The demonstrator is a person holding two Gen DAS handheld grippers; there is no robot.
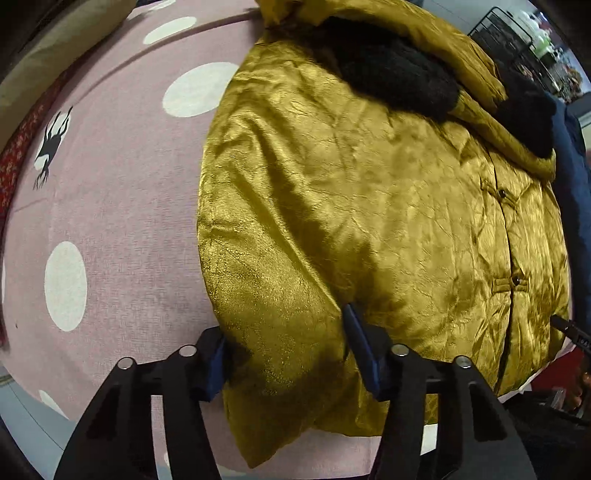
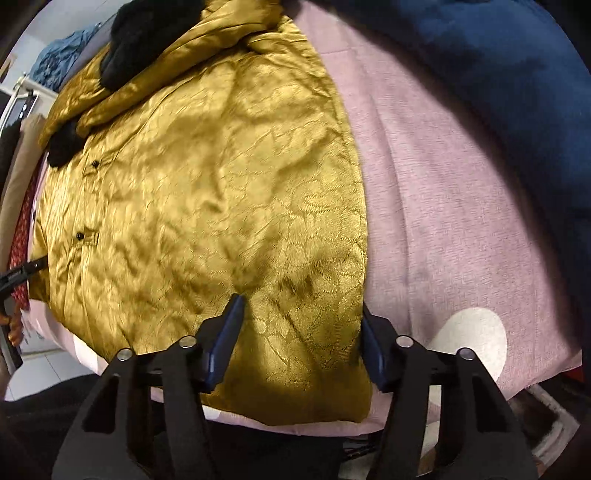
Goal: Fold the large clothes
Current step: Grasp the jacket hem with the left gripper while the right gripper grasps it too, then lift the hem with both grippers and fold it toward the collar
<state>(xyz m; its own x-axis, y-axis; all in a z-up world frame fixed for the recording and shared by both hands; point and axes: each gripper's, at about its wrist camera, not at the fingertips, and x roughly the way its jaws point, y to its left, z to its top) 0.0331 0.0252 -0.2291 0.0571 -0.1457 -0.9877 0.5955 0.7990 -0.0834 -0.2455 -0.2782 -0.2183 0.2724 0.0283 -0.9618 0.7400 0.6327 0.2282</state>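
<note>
A shiny gold padded jacket (image 1: 369,206) with black fur cuffs (image 1: 399,77) and small black buttons lies flat on a pink bedcover with white dots (image 1: 122,206). Its sleeves are folded across the top. My left gripper (image 1: 288,347) is open, its jaws straddling the jacket's lower left corner. In the right wrist view the same jacket (image 2: 207,192) fills the left half. My right gripper (image 2: 301,336) is open, its jaws straddling the jacket's lower right corner by the hem.
A dark blue garment (image 2: 498,74) lies at the right side of the bed; it also shows in the left wrist view (image 1: 572,192). A red patterned cloth (image 1: 18,147) and a beige pillow (image 1: 55,48) lie at the left. A black wire rack (image 1: 517,33) stands behind.
</note>
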